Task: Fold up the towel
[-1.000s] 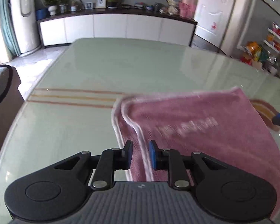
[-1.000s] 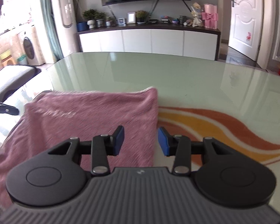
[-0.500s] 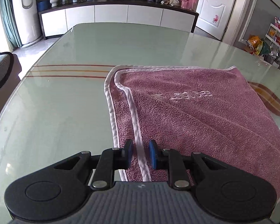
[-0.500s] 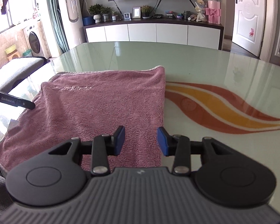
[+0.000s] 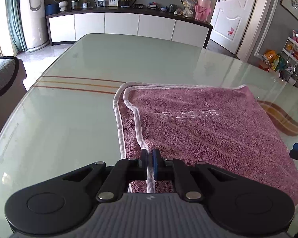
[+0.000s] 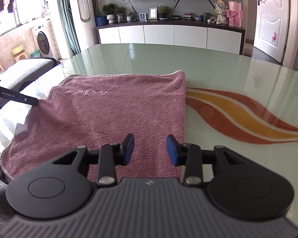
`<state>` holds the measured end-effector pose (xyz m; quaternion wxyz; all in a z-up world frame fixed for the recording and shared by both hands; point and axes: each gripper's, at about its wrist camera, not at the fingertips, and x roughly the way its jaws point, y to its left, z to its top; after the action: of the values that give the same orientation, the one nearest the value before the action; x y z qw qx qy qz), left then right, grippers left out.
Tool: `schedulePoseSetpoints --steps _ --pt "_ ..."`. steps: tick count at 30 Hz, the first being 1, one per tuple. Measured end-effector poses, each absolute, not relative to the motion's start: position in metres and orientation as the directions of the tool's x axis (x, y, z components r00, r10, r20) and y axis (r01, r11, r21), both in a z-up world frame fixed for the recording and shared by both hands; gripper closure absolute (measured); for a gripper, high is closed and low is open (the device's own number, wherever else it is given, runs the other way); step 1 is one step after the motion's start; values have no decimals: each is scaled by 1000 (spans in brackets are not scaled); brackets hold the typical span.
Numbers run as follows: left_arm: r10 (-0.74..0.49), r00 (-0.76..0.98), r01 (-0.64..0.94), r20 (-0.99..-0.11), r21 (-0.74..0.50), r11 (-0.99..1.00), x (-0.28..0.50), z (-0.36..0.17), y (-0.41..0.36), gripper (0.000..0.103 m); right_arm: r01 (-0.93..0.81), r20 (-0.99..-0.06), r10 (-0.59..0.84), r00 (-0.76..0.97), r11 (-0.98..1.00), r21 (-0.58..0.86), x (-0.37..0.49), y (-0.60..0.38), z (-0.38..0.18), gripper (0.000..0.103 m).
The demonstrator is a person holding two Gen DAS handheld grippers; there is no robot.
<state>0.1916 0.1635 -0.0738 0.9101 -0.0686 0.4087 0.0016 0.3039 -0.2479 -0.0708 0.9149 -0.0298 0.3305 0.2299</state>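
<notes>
A pink towel (image 5: 204, 127) with a white hem lies folded double on the glass table (image 5: 69, 115). Its near end hangs over the table's front edge. My left gripper (image 5: 150, 159) is shut on the white hem of the towel's upper layer at its left side. In the right wrist view the towel (image 6: 113, 115) lies ahead and to the left. My right gripper (image 6: 150, 149) is open and empty over the towel's near right part. The left gripper's finger (image 6: 19, 98) shows at the towel's left edge there.
A grey chair (image 5: 2, 75) stands left of the table. A white sideboard (image 5: 129, 25) with plants and frames lines the far wall. Orange wave patterns (image 6: 238, 119) mark the glass right of the towel. A door (image 5: 230, 13) is at the back right.
My left gripper has closed on the towel's white hem. Both grippers have drawn back towards the near edge, and the towel now lies flat.
</notes>
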Motion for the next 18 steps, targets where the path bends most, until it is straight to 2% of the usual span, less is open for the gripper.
schedulePoseSetpoints --steps 4,9,15,18 --pt "-45 663 -98 -747 -146 984 182 -72 169 97 -446 -621 406 670 889 100 302 -248 -71 67" --pt "-38 610 -111 -791 -134 985 188 -92 169 96 -453 -638 403 656 886 94 302 -246 -73 67" --pt "-36 658 -137 -752 -166 977 183 -80 175 88 -427 -637 376 672 901 82 295 -259 -71 66" --pt "-24 660 -150 -751 -163 975 175 -72 179 88 -401 -643 363 674 911 93 291 -270 -72 66"
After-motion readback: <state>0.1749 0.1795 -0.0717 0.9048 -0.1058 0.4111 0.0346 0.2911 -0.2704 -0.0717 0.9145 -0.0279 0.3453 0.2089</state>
